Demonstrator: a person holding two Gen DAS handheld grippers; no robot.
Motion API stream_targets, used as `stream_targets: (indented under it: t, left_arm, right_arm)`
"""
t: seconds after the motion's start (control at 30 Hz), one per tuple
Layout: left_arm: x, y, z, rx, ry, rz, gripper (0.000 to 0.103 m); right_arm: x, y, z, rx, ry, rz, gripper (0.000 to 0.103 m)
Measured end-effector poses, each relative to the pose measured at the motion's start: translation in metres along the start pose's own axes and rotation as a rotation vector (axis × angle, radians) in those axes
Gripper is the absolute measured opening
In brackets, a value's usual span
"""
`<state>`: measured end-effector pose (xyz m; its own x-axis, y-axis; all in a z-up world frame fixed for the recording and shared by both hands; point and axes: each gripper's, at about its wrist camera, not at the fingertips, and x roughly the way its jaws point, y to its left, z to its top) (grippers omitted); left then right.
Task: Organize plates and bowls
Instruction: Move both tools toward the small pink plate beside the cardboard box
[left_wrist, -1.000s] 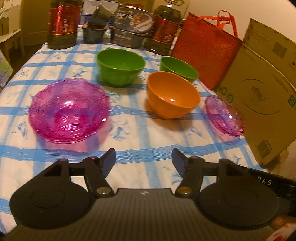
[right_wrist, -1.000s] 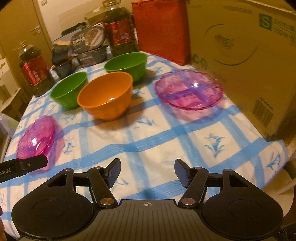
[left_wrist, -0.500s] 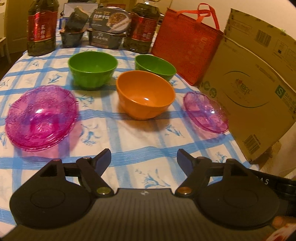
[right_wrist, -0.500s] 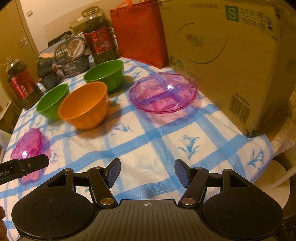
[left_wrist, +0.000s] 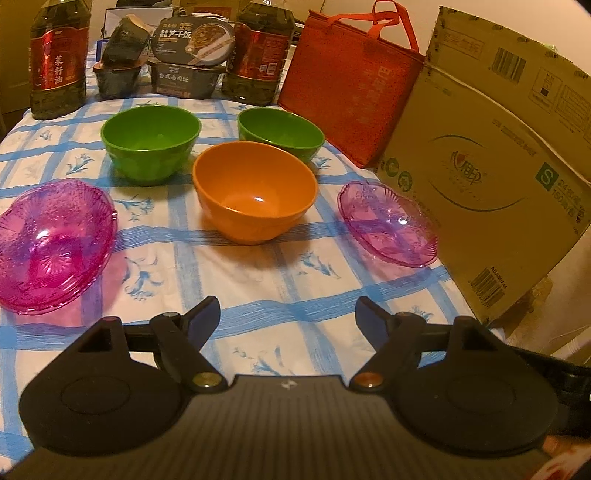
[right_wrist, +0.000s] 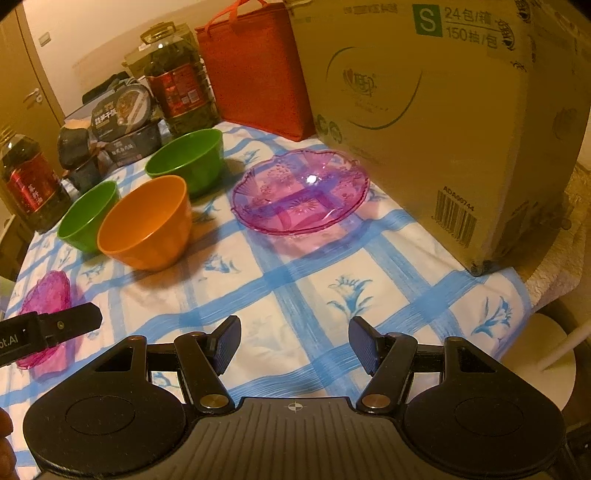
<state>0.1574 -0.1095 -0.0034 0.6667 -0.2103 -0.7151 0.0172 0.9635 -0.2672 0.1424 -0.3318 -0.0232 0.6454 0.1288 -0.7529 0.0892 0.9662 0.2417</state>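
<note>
Two green plastic bowls (left_wrist: 151, 142), one orange bowl (left_wrist: 255, 192), two embossed translucent pink plates (left_wrist: 388, 223); left gripper (left_wrist: 288, 314) widening, right gripper (right_wrist: 293, 345) agape, both empty.

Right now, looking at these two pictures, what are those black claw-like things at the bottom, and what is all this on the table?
No robot here: a person holds a hand-held grasping tool in each hand, each with a camera looking along its two fingers. One picture comes from the left tool, the other from the right tool. The left tool's jaws have just been opening; both tools stand open with nothing between them.

On the blue-checked tablecloth sit an orange plastic bowl, two green plastic bowls, a deep pink see-through dish on the left and a paler pink see-through plate on the right, beside a big cardboard box. Behind stand a red fabric bag, oil bottles and food packs. In the right picture, the black bar at the left edge is the other tool.
</note>
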Motion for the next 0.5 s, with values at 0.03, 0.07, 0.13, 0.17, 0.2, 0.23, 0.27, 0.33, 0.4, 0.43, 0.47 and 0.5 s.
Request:
stream_targets:
  t: [0.03,0.07,0.13,0.17,0.2,0.23,0.27,0.33,0.4,0.43,0.47,0.5]
  left_arm:
    - [0.002,-0.002,0.001,0.003,0.001,-0.002,0.078]
    - [0.004,-0.004,0.001,0.007,0.0,-0.003,0.078]
    - [0.008,-0.009,0.003,0.013,0.0,-0.008,0.078]
    - [0.009,-0.011,0.004,0.014,0.0,-0.01,0.078]
    - [0.012,-0.013,0.005,0.014,-0.001,-0.013,0.078]
    - [0.014,-0.015,0.006,0.013,-0.001,-0.017,0.078]
    - [0.017,-0.017,0.008,0.011,-0.002,-0.022,0.078]
    - [0.022,-0.022,0.011,0.007,-0.009,-0.04,0.078]
    - [0.029,-0.027,0.013,0.007,-0.016,-0.05,0.078]
    - [0.034,-0.03,0.014,0.007,-0.017,-0.053,0.078]
    - [0.038,-0.033,0.016,0.004,-0.017,-0.057,0.078]
    - [0.043,-0.035,0.017,0.0,-0.015,-0.061,0.078]
  right_arm:
    - [0.001,-0.002,0.001,0.003,0.0,-0.001,0.065]
    - [0.001,-0.004,0.002,0.006,-0.001,-0.003,0.065]
    - [0.002,-0.008,0.004,0.012,-0.006,-0.004,0.065]
    - [0.003,-0.01,0.005,0.018,-0.012,-0.005,0.065]
    - [0.003,-0.012,0.007,0.024,-0.017,-0.006,0.065]
    - [0.003,-0.015,0.008,0.028,-0.023,-0.008,0.065]
    - [0.005,-0.017,0.01,0.03,-0.027,-0.009,0.065]
    - [0.007,-0.022,0.014,0.037,-0.034,-0.015,0.065]
    - [0.011,-0.028,0.019,0.047,-0.041,-0.016,0.065]
    - [0.013,-0.031,0.022,0.051,-0.048,-0.016,0.065]
    - [0.015,-0.033,0.025,0.054,-0.055,-0.016,0.065]
    - [0.016,-0.036,0.027,0.056,-0.061,-0.014,0.065]
